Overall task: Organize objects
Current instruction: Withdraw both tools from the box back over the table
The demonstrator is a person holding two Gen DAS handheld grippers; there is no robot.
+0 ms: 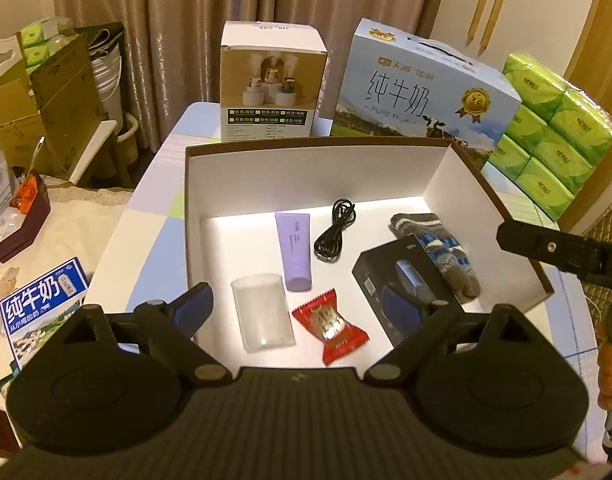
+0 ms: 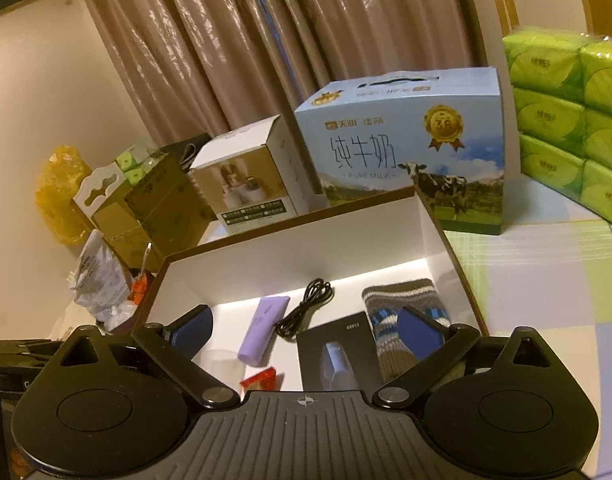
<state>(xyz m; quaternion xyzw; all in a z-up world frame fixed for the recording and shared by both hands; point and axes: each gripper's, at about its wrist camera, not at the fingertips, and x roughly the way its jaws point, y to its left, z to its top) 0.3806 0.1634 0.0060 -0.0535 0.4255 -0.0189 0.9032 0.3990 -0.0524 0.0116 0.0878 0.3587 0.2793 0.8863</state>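
Both tools, left tool (image 1: 296, 306) and right tool (image 2: 306, 330), hang released and empty over the white open box (image 1: 306, 168); we judge the left nearer its clear plastic cup (image 1: 263, 314), lying lengthwise front to back.

We see open cardboard box (image 1: 442, 184): smooth matt white inside. Lilac tube (image 1: 293, 251): satiny plastic. Clear cup (image 1: 262, 317): frosted, translucent plastic. Red candy wrapper (image 1: 329, 326): glossy, crinkled foil. Black cable (image 1: 335, 232): smooth rubbery sheath. Striped sock (image 1: 438, 252): coarse knit wool. Black product box (image 1: 386, 276): matt card. We note left gripper (image 1: 296, 308): matt black plastic, blue pads (image 1: 190, 310), metal rivets. Green tissue packs (image 1: 554, 128): shiny plastic film. Milk carton (image 1: 418, 92): printed card, slight sheen. Curtain (image 2: 266, 32): lustrous cloth.
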